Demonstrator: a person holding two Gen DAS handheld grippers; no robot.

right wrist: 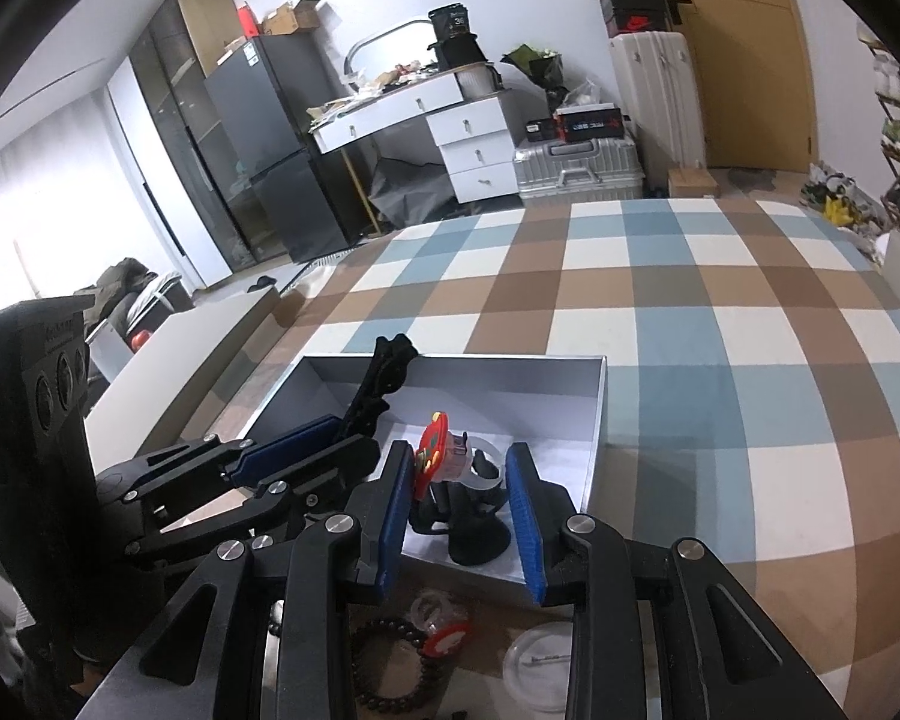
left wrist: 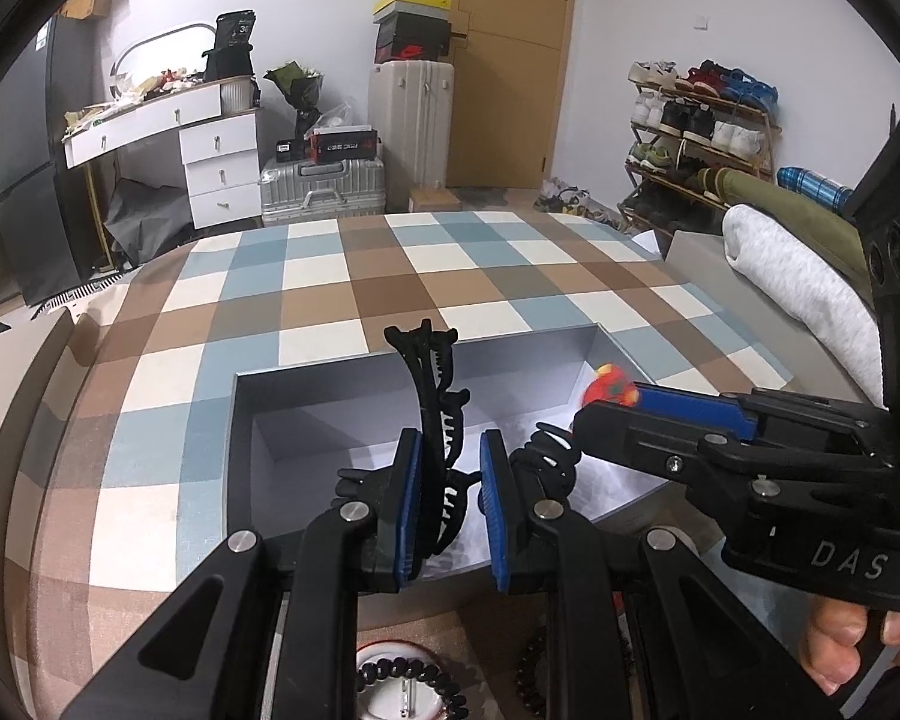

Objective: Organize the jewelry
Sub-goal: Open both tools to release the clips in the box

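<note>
A grey open box (left wrist: 252, 414) (right wrist: 594, 414) lies on the checked bed. My left gripper (left wrist: 450, 510) (right wrist: 306, 450) is above the box with a black toothed hair claw (left wrist: 435, 420) (right wrist: 378, 384) standing between its blue pads, touching the left pad; the right pad stands apart from it. My right gripper (right wrist: 459, 498) (left wrist: 606, 405) is open over the box's right part; a red and pink toy ring with a clear band (right wrist: 450, 456) (left wrist: 611, 391) sits against its left pad. A black coil hair tie (left wrist: 543, 456) lies in the box.
Below the grippers lie a dark bead bracelet (right wrist: 390, 660), another red ring (right wrist: 444, 630), a clear round badge (right wrist: 534, 660) and a white disc with a black coil tie (left wrist: 402, 684). A white towel (left wrist: 798, 294) lies at the right. The checked blanket (right wrist: 690, 324) stretches beyond.
</note>
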